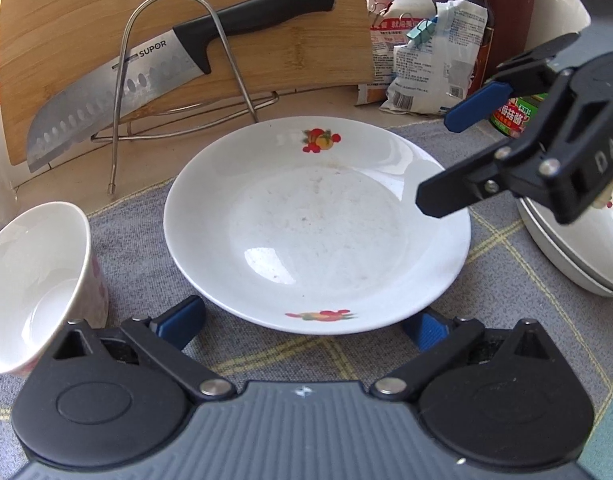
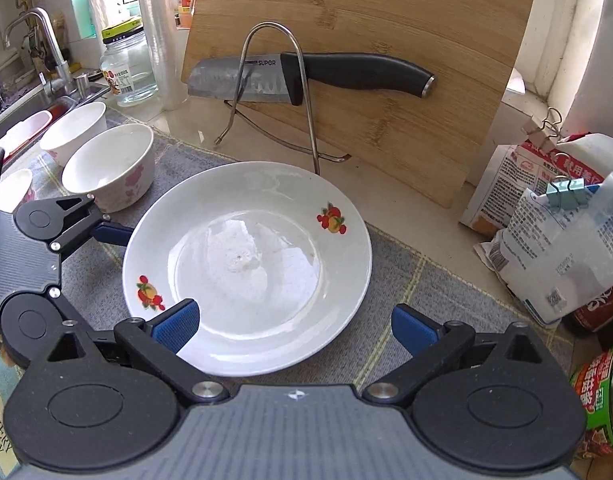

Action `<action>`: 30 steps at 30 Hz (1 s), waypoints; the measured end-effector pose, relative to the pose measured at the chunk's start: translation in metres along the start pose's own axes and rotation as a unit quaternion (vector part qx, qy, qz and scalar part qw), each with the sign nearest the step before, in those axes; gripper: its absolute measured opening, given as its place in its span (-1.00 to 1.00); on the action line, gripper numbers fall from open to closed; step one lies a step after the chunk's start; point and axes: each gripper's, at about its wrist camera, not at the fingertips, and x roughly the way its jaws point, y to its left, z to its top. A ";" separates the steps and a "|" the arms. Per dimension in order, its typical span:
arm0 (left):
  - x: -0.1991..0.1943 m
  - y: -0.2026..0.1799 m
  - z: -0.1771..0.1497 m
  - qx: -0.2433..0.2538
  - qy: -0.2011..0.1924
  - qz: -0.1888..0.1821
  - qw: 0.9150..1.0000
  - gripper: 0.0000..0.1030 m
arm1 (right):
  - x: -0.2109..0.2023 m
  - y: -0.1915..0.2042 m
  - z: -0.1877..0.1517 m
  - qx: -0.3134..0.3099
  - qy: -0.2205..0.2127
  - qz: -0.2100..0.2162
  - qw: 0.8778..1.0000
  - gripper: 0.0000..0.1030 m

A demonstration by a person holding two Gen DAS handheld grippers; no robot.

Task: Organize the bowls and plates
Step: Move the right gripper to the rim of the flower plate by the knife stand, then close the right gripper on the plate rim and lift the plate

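A white plate [image 1: 318, 224] with fruit prints lies flat on the grey checked cloth [image 1: 506, 264]. My left gripper [image 1: 304, 324] is open wide at the plate's near rim, one blue pad on each side and neither pressing on it. My right gripper [image 1: 454, 156] hangs open over the plate's right rim with nothing in it. In the right wrist view the plate [image 2: 246, 268] fills the middle. My right gripper [image 2: 294, 328] has one pad over the rim and the other off the plate. The left gripper's finger [image 2: 110, 234] rests by the plate's left edge.
A white bowl [image 1: 34, 280] stands left of the plate, with more bowls [image 2: 110, 172] behind it toward the sink [image 2: 22, 116]. Stacked plates [image 1: 566, 248] sit at the right. Behind are a wire rack [image 1: 166, 80], a knife [image 1: 146, 80], a cutting board [image 2: 386, 60] and clipped bags [image 2: 554, 248].
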 end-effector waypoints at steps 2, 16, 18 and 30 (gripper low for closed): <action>-0.001 0.000 0.000 0.003 -0.004 -0.002 1.000 1.00 | 0.008 -0.007 0.006 0.000 0.007 0.006 1.000 1.00; -0.003 -0.002 -0.001 0.005 -0.009 -0.002 1.000 1.00 | 0.064 -0.026 0.032 -0.017 0.054 0.070 0.996 1.00; -0.003 -0.002 -0.001 0.005 -0.008 -0.002 1.000 1.00 | 0.070 -0.027 0.036 -0.018 0.056 0.082 0.995 1.00; -0.005 -0.002 -0.006 0.007 -0.016 -0.004 1.000 1.00 | 0.082 -0.027 0.054 -0.031 0.062 0.132 0.989 1.00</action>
